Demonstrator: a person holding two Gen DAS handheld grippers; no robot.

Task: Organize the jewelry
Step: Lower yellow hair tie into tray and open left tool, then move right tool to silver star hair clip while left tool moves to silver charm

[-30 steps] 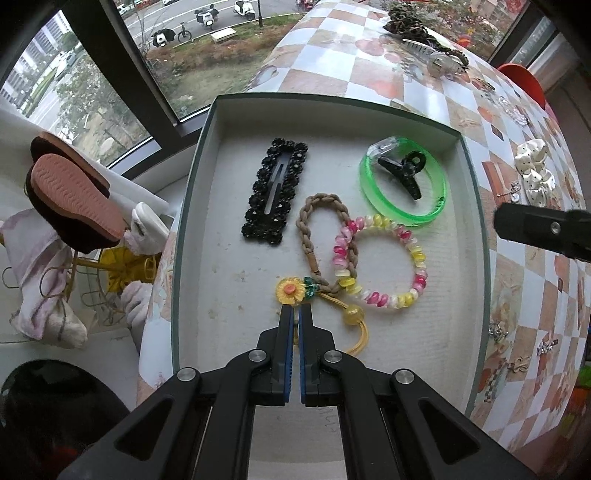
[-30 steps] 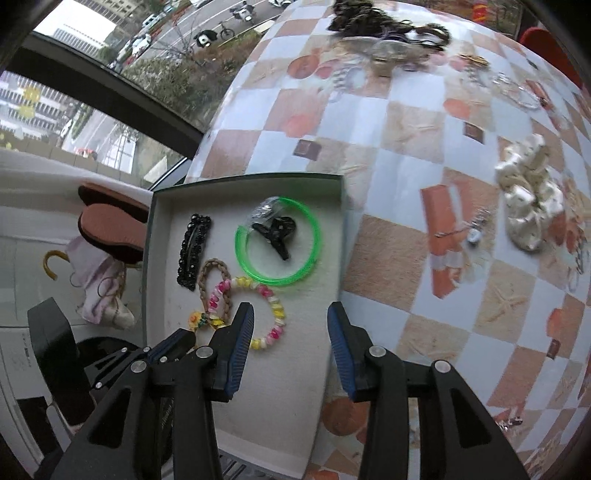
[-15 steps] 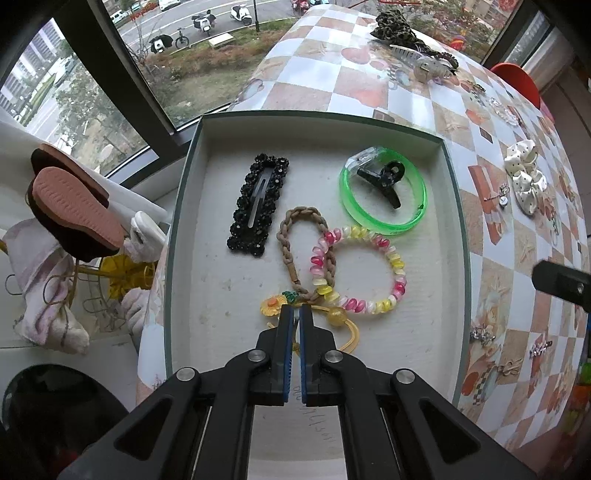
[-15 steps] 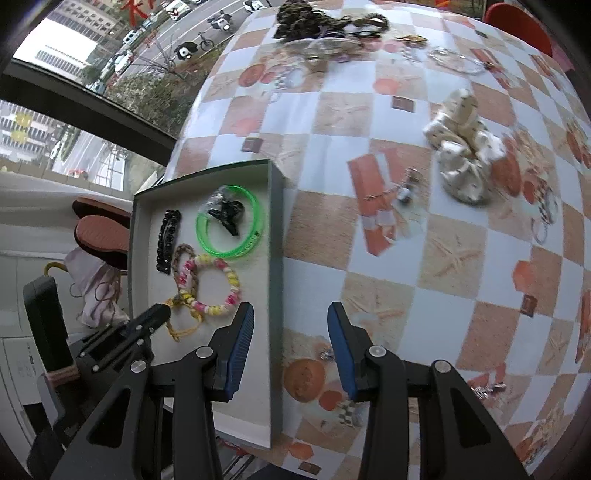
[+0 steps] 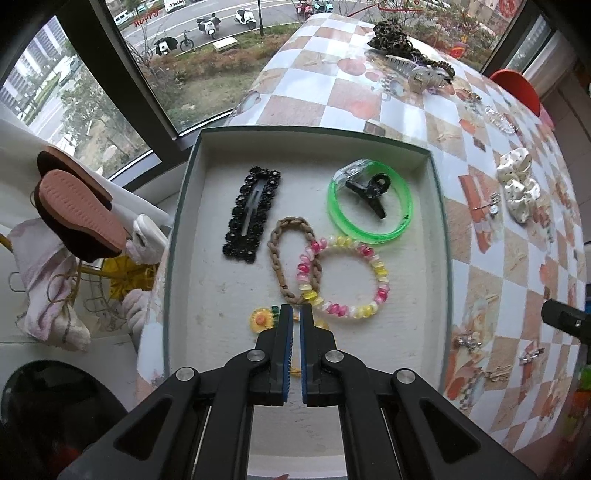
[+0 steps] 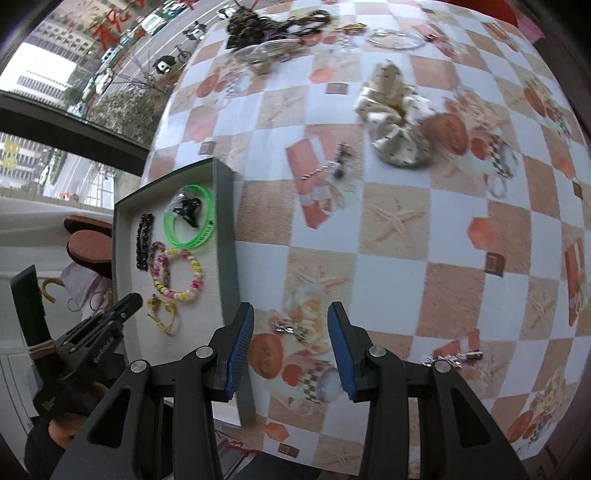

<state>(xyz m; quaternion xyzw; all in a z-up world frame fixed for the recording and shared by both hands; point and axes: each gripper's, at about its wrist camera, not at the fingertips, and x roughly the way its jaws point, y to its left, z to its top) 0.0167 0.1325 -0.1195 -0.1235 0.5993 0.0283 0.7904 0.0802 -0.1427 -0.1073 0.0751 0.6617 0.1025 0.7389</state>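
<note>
While the left gripper (image 5: pixel 296 314) hangs over the near end of the tray (image 5: pixel 441 236), its jaws are together with nothing visibly clamped. Just below its tips lies the sunflower hair tie (image 5: pixel 261 318), yellow cord partly hidden under the fingers. Just ahead: beaded bracelet (image 5: pixel 345 277) overlapping the braided brown loop (image 5: pixel 293 258). Further ahead-left, black hair clip (image 5: pixel 252 214); ahead-right, green bangle (image 5: pixel 369 201) with a small black claw clip (image 5: pixel 371 188) inside it.

Right gripper (image 6: pixel 291 345) sits over the checkered tablecloth (image 6: pixel 406 236), outside the tray, with the tray wall just left of its left finger. Jaws apart, nothing between the pads. Directly between the tips, on the cloth: small silver clip (image 6: pixel 291 328). Another silver piece (image 6: pixel 452 357) just right of the right finger. Far ahead: cream scrunchie (image 6: pixel 395 114), a thin silver pin (image 6: pixel 332 164) nearer, and a dark pile of accessories (image 6: pixel 266 22) at the far edge.
</note>
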